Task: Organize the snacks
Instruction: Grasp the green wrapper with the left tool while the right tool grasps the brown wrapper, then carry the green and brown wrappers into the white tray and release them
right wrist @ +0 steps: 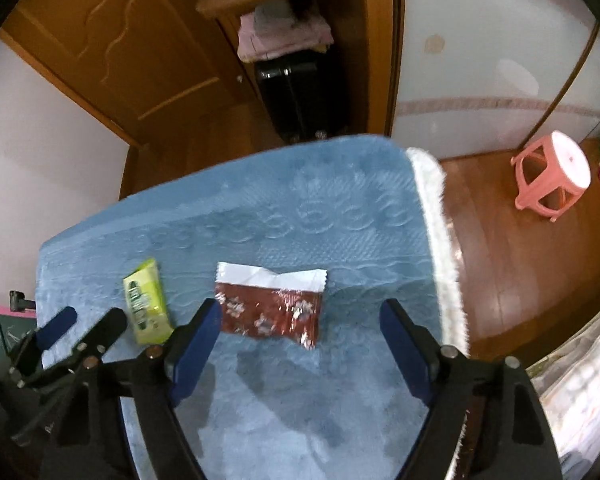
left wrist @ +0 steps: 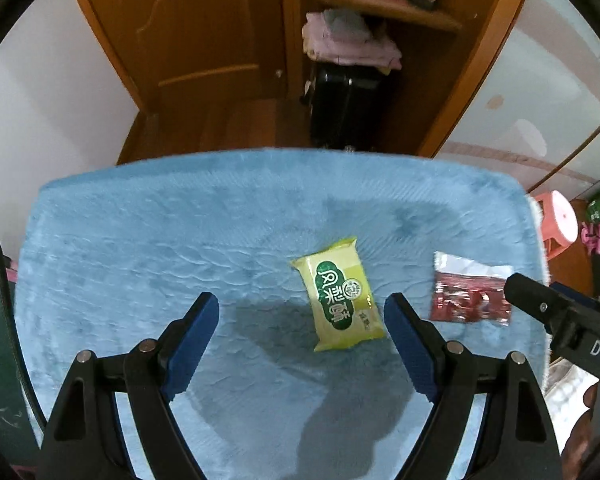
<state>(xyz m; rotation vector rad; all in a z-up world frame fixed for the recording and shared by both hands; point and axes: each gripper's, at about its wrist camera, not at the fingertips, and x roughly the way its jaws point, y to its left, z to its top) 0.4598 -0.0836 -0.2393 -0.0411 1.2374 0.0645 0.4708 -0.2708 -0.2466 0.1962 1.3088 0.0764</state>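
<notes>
The yellow-green plastic snack packet [left wrist: 342, 294] lies on the blue plush-covered counter [left wrist: 140, 248], long axis pointing away, just ahead-right of the open, empty left claw [left wrist: 302, 308]. The red foil snack packet [right wrist: 270, 312], lying crosswise, sits ahead of the open, empty right claw [right wrist: 300, 314].

Ahead of my left fingers [left wrist: 204, 308] the fluffy blue mat [left wrist: 140, 248] lies bare, so I can pass there freely. My right gripper [right wrist: 300, 320] hangs just beside my left gripper [right wrist: 88, 320], leaving little room between us. Only the flat yellow-green snack packet [left wrist: 338, 294] and the red foil packet with a white top edge [right wrist: 270, 308] interrupt the surface, lying near each other but apart.
</notes>
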